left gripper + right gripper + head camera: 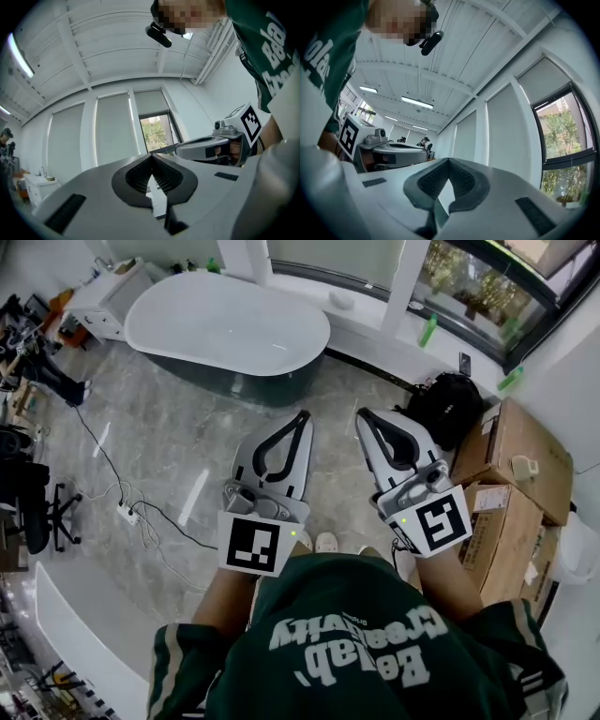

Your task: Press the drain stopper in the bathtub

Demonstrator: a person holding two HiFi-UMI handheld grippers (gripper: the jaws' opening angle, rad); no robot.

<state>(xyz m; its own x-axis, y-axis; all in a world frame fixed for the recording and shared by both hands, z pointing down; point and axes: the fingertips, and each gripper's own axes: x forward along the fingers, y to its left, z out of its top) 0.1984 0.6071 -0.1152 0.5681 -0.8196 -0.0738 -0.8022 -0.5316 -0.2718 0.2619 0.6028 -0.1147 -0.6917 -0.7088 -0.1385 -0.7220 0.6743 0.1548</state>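
A white oval bathtub with a dark outer wall stands at the far side of the marble floor in the head view. I cannot make out its drain stopper from here. Both grippers are held close to the person's chest, well short of the tub. My left gripper has its jaws closed tip to tip with nothing between them, and so does my right gripper. The left gripper view looks up at ceiling and windows past its shut tips. The right gripper view does the same over its own shut tips.
Cardboard boxes and a black bag stand at the right. A power strip with cables lies on the floor at the left, near an office chair. A white cabinet stands left of the tub.
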